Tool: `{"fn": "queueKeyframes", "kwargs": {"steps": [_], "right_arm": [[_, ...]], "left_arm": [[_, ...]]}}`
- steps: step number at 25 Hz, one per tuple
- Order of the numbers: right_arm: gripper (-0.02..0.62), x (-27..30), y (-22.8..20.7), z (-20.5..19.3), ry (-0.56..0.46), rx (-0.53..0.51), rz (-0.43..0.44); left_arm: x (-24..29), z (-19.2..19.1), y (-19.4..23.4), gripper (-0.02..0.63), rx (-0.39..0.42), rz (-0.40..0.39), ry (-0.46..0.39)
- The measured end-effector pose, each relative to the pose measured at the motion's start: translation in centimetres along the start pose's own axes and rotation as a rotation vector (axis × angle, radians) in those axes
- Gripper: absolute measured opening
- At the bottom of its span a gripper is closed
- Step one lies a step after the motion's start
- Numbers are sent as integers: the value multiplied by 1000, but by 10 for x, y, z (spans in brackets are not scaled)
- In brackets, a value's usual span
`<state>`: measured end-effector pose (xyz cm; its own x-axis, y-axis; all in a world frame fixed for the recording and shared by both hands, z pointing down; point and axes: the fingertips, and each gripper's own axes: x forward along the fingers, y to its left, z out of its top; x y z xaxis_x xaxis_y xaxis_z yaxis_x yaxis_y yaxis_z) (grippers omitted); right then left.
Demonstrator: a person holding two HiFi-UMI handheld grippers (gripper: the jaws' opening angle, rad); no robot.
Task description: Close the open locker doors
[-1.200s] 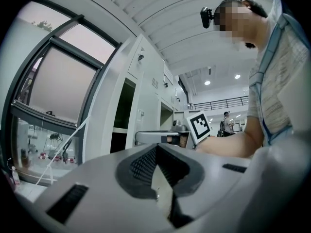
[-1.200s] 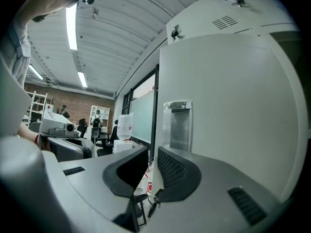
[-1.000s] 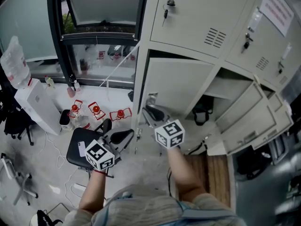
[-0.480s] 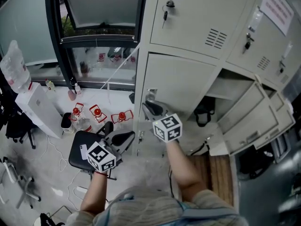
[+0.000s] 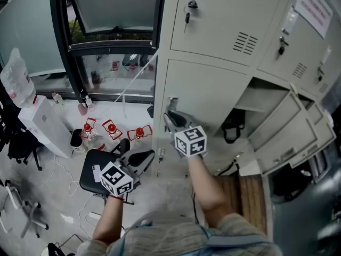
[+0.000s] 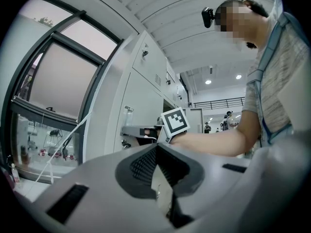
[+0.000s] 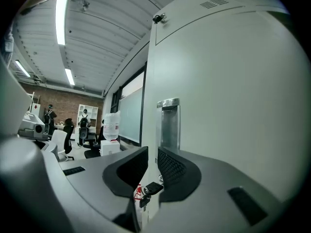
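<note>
A: Door (image 5: 205,95) at the right tongs (image 5: 173,119), is it home?
B: It looks flush, or close to it. The tips sit right at its free edge, just below the handle (image 7: 169,123). The jaws are barely apart with nothing between them.
A: And the left tongs (image 5: 141,158)?
B: Closed and empty, held low, well to the left of the right pair and clear of the lockers.
A: How will the panel behave?
B: Thin sheet steel, I'd judge. It should be light, stiff and free on its hinge, with a smooth painted face the tips could skid on. There's no need to grip. Push flat near the handle edge, far from the hinge. A key (image 7: 146,189) hangs just under the jaws, so keep off it.
A: Anything left?
B: Yes. To the right of the right tongs a second door (image 5: 290,132) stands wide open, with a bag (image 5: 229,128) in its compartment. Press on its outer edge too.
</note>
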<state>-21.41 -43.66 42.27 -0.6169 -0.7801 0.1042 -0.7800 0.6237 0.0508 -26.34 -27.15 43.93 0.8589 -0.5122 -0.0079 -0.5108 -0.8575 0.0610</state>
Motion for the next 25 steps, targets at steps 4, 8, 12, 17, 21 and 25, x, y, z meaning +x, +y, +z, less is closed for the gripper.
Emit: {"fn": "queueKeyframes", "kwargs": {"steps": [4, 8, 12, 17, 21, 25], "right_arm": [[62, 2, -3, -2, 7, -9, -4], [61, 2, -3, -2, 10, -2, -11], [62, 2, -3, -1, 12, 0, -18], [61, 2, -3, -1, 8, 2, -21], [61, -1, -2, 2, -2, 2, -27], [62, -12, -1, 3, -5, 5, -35]], "left_arm": [[1, -4, -1, 3, -1, -10, 2], [2, -5, -1, 3, -9, -10, 3], [2, -5, -1, 3, -7, -14, 1], [1, -5, -2, 3, -9, -12, 5], [0, -5, -5, 3, -6, -12, 11], [1, -5, -9, 3, -1, -22, 7]]}}
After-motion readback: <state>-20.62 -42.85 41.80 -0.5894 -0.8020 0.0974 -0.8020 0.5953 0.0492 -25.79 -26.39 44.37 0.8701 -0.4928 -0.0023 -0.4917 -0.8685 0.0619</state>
